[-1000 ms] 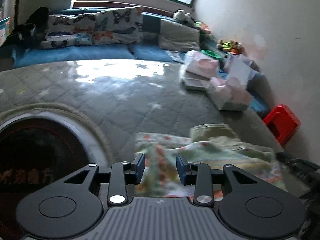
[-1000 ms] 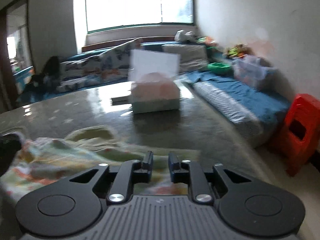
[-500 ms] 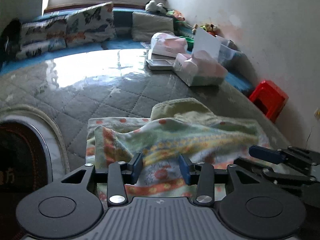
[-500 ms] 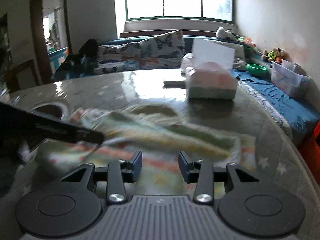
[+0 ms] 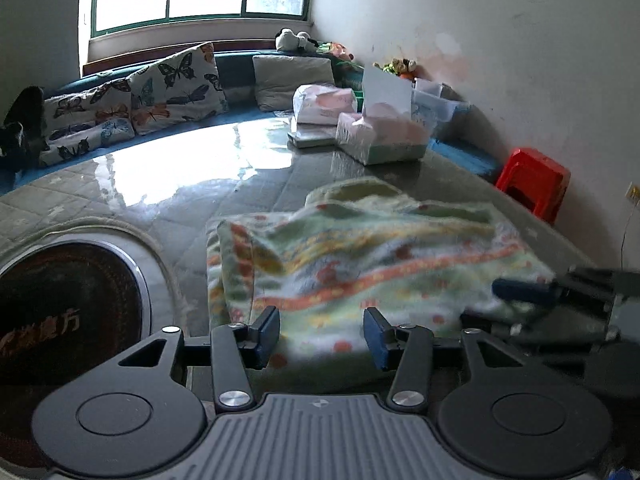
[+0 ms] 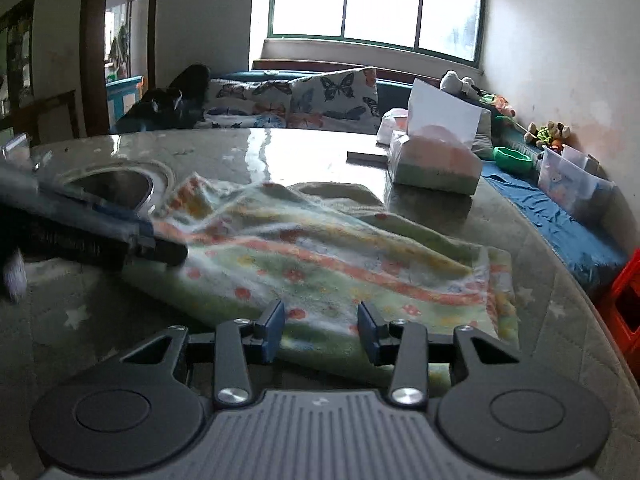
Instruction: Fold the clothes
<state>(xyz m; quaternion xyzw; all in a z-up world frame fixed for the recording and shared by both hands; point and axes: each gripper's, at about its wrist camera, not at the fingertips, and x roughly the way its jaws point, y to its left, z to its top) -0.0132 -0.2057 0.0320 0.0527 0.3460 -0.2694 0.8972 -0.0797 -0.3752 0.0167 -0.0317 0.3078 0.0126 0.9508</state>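
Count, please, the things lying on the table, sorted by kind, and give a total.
Patterned garment: 1
Tissue packs: 2, the near one and the far one
Flat device: 1
Total: 4

Left gripper [image 5: 322,330] gapes over the patterned garment [image 5: 360,264] (blurred) on the table [image 5: 240,184].

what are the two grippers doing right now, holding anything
Left gripper: open, holding nothing, just short of the floral garment.
Right gripper: open, holding nothing, at the garment's near edge.
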